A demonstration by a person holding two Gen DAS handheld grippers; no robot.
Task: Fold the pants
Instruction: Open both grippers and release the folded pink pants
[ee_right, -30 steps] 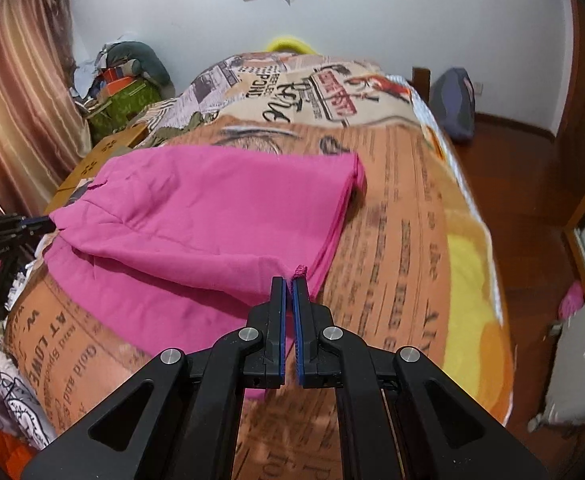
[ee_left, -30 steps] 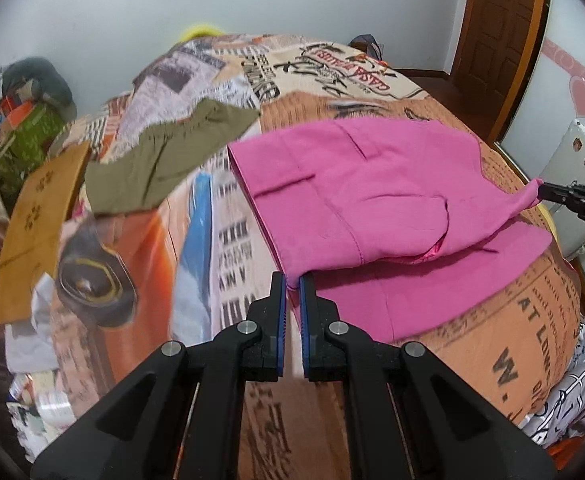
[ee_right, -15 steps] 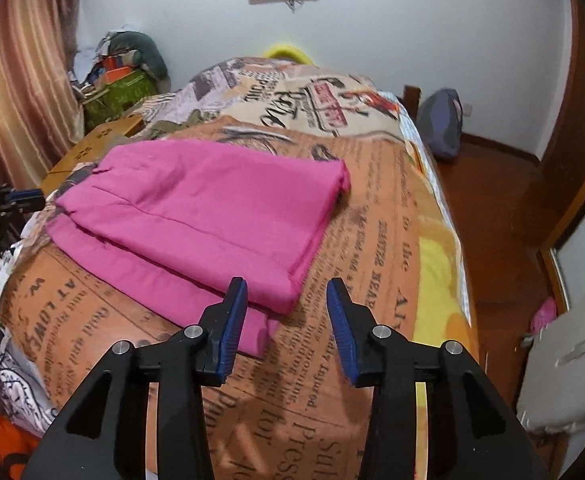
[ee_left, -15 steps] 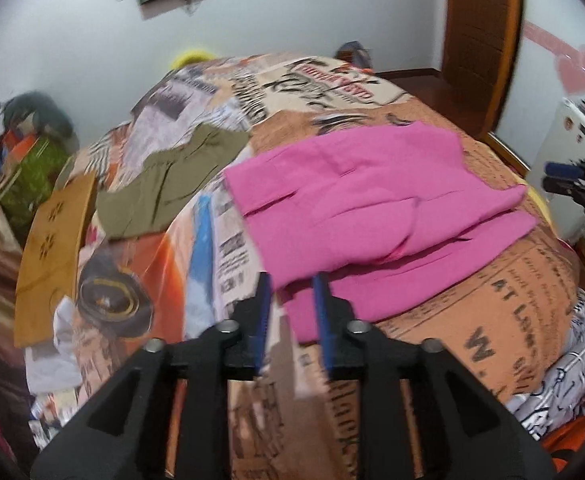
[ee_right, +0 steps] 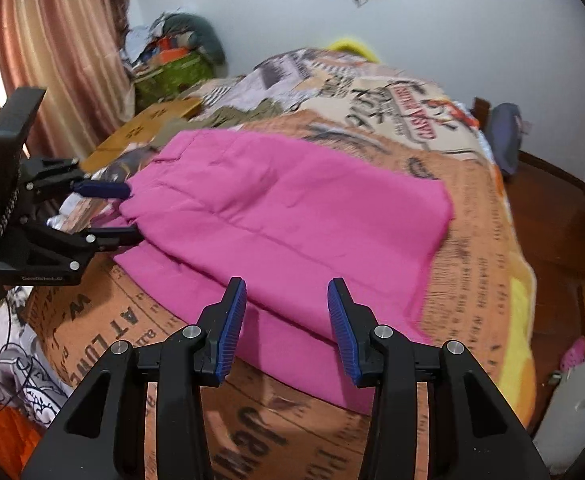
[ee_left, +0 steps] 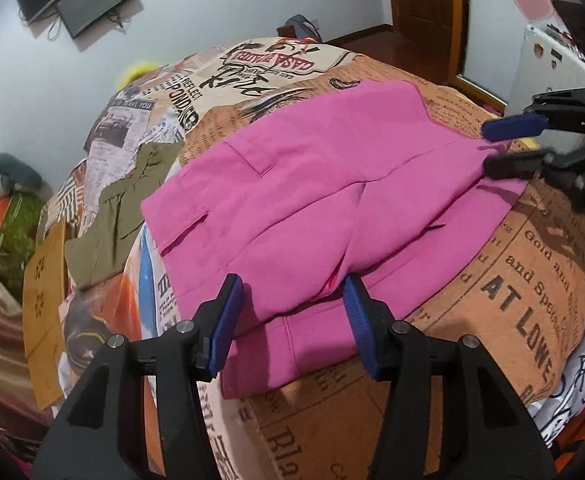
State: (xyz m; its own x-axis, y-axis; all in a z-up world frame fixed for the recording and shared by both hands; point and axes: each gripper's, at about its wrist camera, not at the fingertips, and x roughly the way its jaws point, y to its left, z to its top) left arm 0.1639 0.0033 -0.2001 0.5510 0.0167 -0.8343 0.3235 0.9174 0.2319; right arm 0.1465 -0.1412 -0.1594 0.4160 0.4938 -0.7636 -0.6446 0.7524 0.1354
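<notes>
— So, where are your tools right now?

— My left tool (ee_left: pixel 292 312) has just been spreading its jaws; they stand apart with the near edge of the pink pants (ee_left: pixel 332 200) showing between the pads, nothing pinched. My right tool (ee_right: pixel 286 316) opened too, and it hangs empty over the hem end, the cloth below it and not gripped.

— And the pants themselves?

— Flat on the bed (ee_left: pixel 532 280), on the newspaper-print cover. In my left view they fill the middle, waist toward nine o'clock, legs running toward three o'clock where my other tool waits. One layer is laid over the other, with the under layer sticking out along the six o'clock edge.

— How far along, then?

— I'd judge one lengthwise fold is down and let go. Crossways folding looks left to do, and that uneven lower edge may want squaring first.

— Anything nearby?

— An olive garment (ee_left: pixel 124 208) at nine o'clock, just beside the waist.
</notes>
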